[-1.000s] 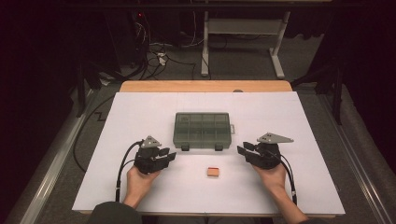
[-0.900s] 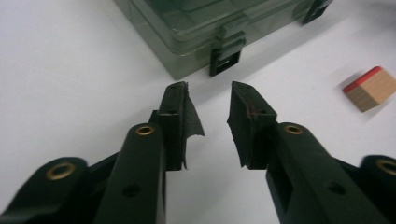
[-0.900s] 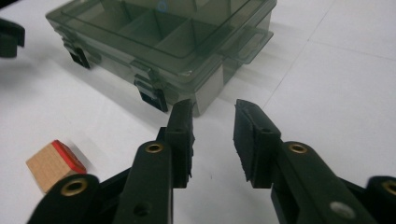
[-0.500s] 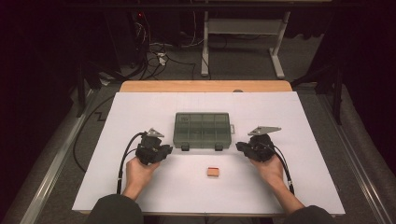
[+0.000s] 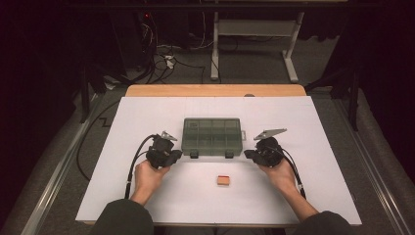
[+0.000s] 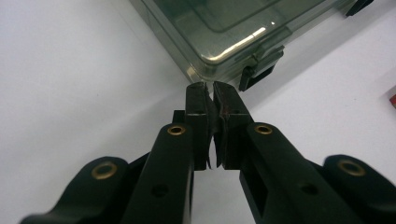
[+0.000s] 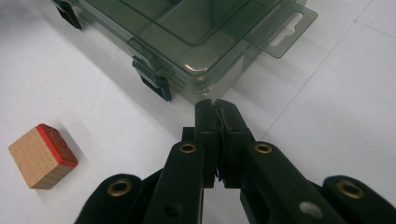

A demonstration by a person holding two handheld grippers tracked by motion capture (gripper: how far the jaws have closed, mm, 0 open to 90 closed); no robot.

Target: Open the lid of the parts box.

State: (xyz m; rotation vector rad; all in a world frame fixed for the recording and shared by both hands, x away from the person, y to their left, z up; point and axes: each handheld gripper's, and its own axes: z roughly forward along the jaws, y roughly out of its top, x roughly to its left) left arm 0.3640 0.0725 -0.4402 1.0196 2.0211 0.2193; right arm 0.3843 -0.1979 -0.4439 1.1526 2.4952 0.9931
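Observation:
A smoky grey compartment box [image 5: 212, 135] with its lid closed lies in the middle of the white table cover. In front of it rests a small wooden stamp block [image 5: 223, 180] with a red face. My left gripper [image 5: 177, 155] sits at the box's front left corner [image 6: 201, 70], its jaws just closed and shut with nothing between them [image 6: 212, 88]. At the front right corner [image 7: 205, 81], my right gripper [image 5: 247, 153] has also just closed and is shut on nothing [image 7: 214, 105]. The stamp block [image 7: 42, 156] lies to the left in the right gripper view.
The box has two dark latches [image 5: 194, 154] [image 5: 228, 154] on its front edge and a hang tab [image 7: 287, 28] on its right side. A wooden table edge [image 5: 215, 90] shows at the back. Cables [image 5: 156, 58] and a stand's legs [image 5: 291, 54] are on the floor beyond.
Both grippers have moved inward to the box's front corners, and their jaws have gone from partly open to shut. The box and the stamp block have stayed put.

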